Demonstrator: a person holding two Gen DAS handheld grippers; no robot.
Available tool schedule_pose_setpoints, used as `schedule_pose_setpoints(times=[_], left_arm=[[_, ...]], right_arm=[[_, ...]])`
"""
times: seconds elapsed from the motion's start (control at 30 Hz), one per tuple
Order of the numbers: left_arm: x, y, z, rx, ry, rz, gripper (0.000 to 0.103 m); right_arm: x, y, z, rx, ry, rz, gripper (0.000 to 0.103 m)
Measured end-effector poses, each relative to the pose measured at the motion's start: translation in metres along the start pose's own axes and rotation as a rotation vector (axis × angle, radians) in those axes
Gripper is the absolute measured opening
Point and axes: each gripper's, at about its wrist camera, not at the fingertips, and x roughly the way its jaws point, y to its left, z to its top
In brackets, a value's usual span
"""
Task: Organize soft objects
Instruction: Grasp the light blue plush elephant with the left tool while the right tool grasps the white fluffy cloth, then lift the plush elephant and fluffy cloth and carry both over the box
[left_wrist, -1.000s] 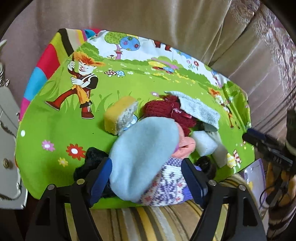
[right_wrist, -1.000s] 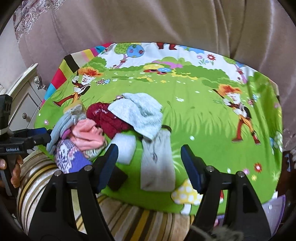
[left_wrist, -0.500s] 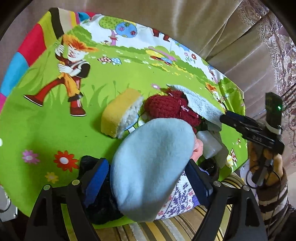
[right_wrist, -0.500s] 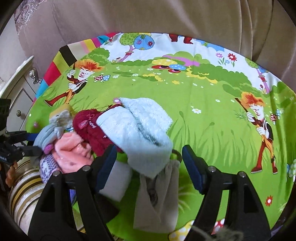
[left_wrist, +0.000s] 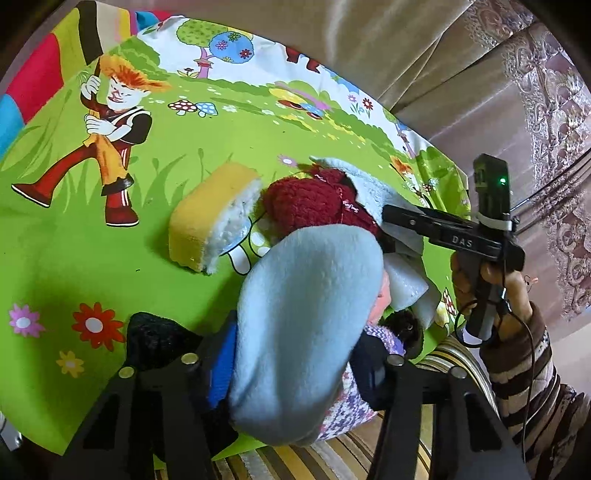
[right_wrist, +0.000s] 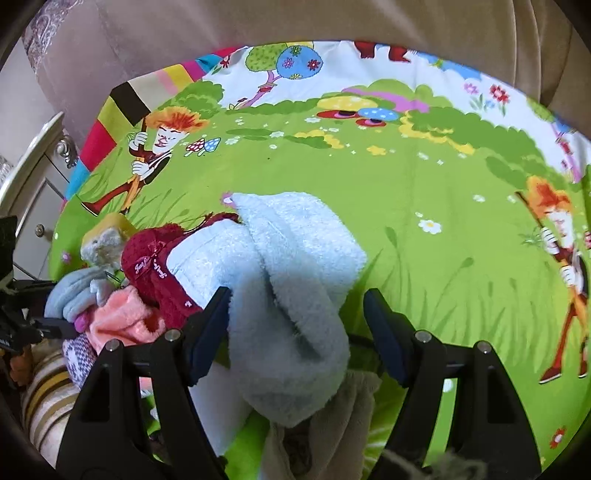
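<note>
The left claw (left_wrist: 295, 354) brackets a pale blue fleece piece (left_wrist: 306, 317), though whether it is clamped I cannot tell. The right claw (right_wrist: 295, 325) stands apart around a fluffy blue towel (right_wrist: 291, 288). A maroon knit (left_wrist: 314, 203) and a yellow sponge (left_wrist: 207, 221) crowd the pile on the cartoon-printed mat (right_wrist: 424, 206).

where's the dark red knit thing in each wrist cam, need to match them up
Left wrist: dark red knit item sits at centre, right of the yellow sponge.
Right wrist: it lies at left, under the fluffy pale blue towel.
Shared landmark: the sponge, also in the right view.
</note>
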Motion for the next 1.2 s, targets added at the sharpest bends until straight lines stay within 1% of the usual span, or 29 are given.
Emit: schedule_pose_setpoints(times=[0.03, 0.07, 0.1, 0.17, 0.23, 0.3, 0.37, 0.47, 0.6, 0.67, 0.73, 0.83, 0.93, 1.1, 1.2], left_arm=[[0.0, 0.001, 0.0, -0.001, -0.002, -0.002, 0.048], [-0.002, 0.001, 0.0, -0.004, -0.007, -0.003, 0.045], [-0.002, 0.002, 0.0, -0.005, -0.011, -0.004, 0.044], [-0.003, 0.002, -0.001, -0.002, -0.016, -0.003, 0.04], [-0.005, 0.0, -0.001, 0.004, -0.024, 0.009, 0.037], [-0.01, -0.002, -0.001, 0.011, -0.046, 0.027, 0.034], [-0.013, -0.004, -0.002, 0.018, -0.062, 0.042, 0.028], [-0.017, -0.006, -0.002, 0.022, -0.082, 0.063, 0.026], [-0.027, -0.014, -0.004, 0.037, -0.128, 0.103, 0.022], [-0.031, -0.017, -0.005, 0.043, -0.147, 0.122, 0.02], [-0.035, -0.022, -0.007, 0.051, -0.169, 0.144, 0.02], [-0.04, -0.029, -0.012, 0.059, -0.196, 0.175, 0.019], [-0.05, -0.037, -0.017, 0.075, -0.246, 0.229, 0.018], [-0.067, -0.046, -0.026, 0.076, -0.32, 0.269, 0.018], [-0.072, -0.052, -0.031, 0.068, -0.331, 0.252, 0.018]], right_arm=[[0.001, -0.001, 0.0, 0.01, 0.004, 0.004, 0.071], [0.002, -0.001, -0.001, 0.013, 0.01, 0.008, 0.05], [0.002, 0.0, -0.001, 0.01, 0.017, 0.014, 0.04], [-0.001, 0.002, -0.002, -0.001, 0.01, 0.007, 0.03], [-0.005, 0.005, -0.002, -0.013, -0.001, -0.002, 0.024], [-0.012, 0.004, -0.002, -0.005, -0.027, -0.016, 0.024], [-0.021, 0.005, -0.003, -0.001, -0.053, -0.025, 0.022], [-0.034, 0.008, -0.002, -0.015, -0.091, -0.071, 0.02], [-0.063, 0.012, -0.001, -0.003, -0.165, -0.102, 0.019], [-0.076, 0.016, -0.002, -0.005, -0.191, -0.127, 0.019], [-0.089, 0.02, -0.006, -0.003, -0.214, -0.135, 0.019], [-0.107, 0.029, -0.015, -0.003, -0.239, -0.139, 0.019], [-0.125, 0.033, -0.027, 0.004, -0.265, -0.146, 0.019], [-0.154, 0.035, -0.052, 0.042, -0.295, -0.148, 0.019], [-0.168, 0.036, -0.069, 0.063, -0.305, -0.142, 0.019]])
